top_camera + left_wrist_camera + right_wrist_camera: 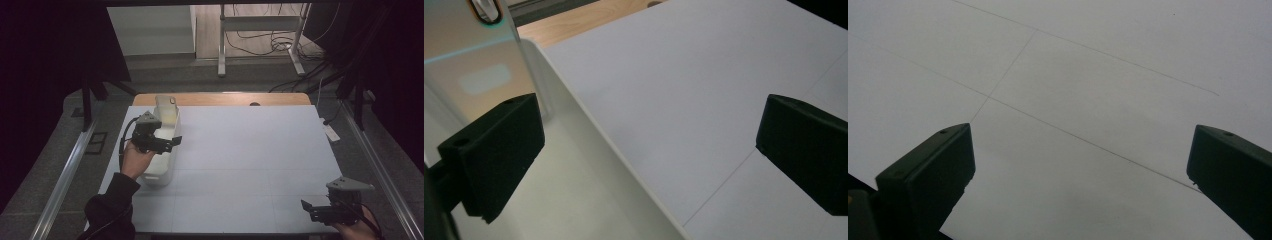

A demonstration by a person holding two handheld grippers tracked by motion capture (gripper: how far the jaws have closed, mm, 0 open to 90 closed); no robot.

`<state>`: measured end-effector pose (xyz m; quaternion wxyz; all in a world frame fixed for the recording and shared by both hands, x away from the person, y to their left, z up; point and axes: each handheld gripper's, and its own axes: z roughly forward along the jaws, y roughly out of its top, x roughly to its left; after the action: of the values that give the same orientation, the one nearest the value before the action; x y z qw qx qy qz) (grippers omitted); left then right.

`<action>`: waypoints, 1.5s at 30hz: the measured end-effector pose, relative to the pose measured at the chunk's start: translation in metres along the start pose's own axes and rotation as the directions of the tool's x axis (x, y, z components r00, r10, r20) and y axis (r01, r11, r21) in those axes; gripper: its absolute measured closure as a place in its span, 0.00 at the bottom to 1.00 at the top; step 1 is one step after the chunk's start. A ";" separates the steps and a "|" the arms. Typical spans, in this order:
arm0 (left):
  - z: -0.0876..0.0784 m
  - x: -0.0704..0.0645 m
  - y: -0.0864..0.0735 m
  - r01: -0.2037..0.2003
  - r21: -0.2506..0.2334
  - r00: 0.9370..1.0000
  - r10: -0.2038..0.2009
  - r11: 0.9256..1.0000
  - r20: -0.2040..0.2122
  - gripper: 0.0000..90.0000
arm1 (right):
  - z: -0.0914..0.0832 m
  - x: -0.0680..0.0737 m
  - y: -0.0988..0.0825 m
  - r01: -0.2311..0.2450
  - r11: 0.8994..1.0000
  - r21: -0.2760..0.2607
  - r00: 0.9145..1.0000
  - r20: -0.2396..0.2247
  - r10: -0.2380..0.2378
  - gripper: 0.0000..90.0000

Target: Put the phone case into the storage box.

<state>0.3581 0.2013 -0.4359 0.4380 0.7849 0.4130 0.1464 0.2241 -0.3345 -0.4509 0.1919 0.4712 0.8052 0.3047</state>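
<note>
A white oblong bin (159,176) stands on the left part of the white table top (250,150). A flat pale slab like a phone (166,106) leans upright at the bin's far end; in the left gripper view the phone (474,60) has a glossy face and a small lens at its top. My left gripper (172,141) hovers over the bin's right rim, open and holding nothing. In its own view the left gripper (651,130) has one jaw over the bin's inside (574,200) and the other over the table. My right gripper (306,207) rests low at the front right, open; the right gripper (1080,150) faces bare table.
Beyond the white sheet a strip of wooden table edge (225,98) shows. Metal rails (70,165) run along both sides of the table. Behind it, a metal stand (260,30) and loose cables (280,42) are on the floor. Thin seam lines (1073,135) cross the table top.
</note>
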 end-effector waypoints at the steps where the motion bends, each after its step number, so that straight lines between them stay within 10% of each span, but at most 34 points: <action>1: -0.001 0.000 -0.001 0.003 0.001 1.000 -0.003 1.000 0.008 0.00 | 0.000 0.000 0.000 0.000 1.000 0.000 1.000 -0.001 0.000 0.00; 45: -0.030 -0.041 -0.032 -0.035 -0.002 0.999 0.035 0.999 0.020 0.00 | 0.000 0.001 0.000 0.012 1.000 0.002 1.000 -0.014 -0.012 0.00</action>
<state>0.2989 0.1951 -0.4391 0.4403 0.7931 0.3945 0.1466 0.2240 -0.3337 -0.4509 0.1874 0.4645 0.8096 0.3061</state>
